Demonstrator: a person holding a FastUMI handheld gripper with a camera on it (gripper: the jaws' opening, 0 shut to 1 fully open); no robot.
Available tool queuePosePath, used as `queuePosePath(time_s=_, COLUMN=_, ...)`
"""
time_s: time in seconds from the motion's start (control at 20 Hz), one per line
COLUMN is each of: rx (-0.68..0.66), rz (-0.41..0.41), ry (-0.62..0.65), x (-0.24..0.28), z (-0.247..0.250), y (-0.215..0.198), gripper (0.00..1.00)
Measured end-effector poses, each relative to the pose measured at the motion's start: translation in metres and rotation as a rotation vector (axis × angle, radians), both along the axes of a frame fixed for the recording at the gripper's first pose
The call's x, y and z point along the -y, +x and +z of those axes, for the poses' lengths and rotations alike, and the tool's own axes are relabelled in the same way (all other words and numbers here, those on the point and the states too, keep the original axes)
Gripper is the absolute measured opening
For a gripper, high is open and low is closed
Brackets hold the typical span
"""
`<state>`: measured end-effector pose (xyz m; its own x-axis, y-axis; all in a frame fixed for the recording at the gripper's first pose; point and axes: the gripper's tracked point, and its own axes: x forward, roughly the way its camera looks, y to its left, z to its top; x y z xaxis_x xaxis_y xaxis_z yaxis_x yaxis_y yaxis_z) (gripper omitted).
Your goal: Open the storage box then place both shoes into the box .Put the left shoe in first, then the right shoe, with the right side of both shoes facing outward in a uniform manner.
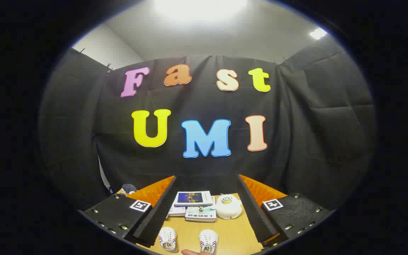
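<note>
Gripper view: two small white shoes, the left-hand shoe [168, 239] and the right-hand shoe [208, 242], sit side by side on a wooden table [234, 237], toes pointing toward the camera. The gripper [204, 212] hangs above them, fingers spread wide with nothing between. Beyond the shoes lies a stack of books [193, 205], with a white plush duck [228, 206] just beside it. A fingertip [191, 252] shows just before the shoes.

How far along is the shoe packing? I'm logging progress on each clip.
Nothing looks done yet. Both white shoes, one and the other, sit side by side on the wooden table between the fingers of the open gripper, which holds nothing. A fingertip rests by the nearer shoe. Books and a plush toy lie beyond. Opening the box and loading both shoes remain.
</note>
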<state>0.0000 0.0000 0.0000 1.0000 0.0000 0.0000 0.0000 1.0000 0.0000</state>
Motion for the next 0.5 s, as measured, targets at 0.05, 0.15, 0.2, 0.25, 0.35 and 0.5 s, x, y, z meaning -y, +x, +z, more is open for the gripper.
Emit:
queuePosePath(time_s=0.05, rx=0.0, rz=0.004, ry=0.001, x=0.001, z=0.001, y=0.002, gripper=0.99)
queuePosePath(time_s=0.15, rx=-0.002, rz=0.01, ry=0.0, x=0.001, z=0.0, y=0.006, gripper=0.99)
queuePosePath(time_s=0.2, rx=-0.003, rz=0.013, ry=-0.002, x=0.001, z=-0.001, y=0.007, gripper=0.99)
queuePosePath(time_s=0.25, rx=-0.002, rz=0.012, ry=-0.002, x=0.002, z=0.001, y=0.009, gripper=0.99)
queuePosePath(time_s=0.35, rx=0.001, rz=0.008, ry=-0.002, x=0.006, z=0.0, y=0.013, gripper=0.99)
queuePosePath(time_s=0.5, rx=-0.024, rz=0.021, ry=0.003, x=0.006, z=-0.003, y=0.021, gripper=0.99)
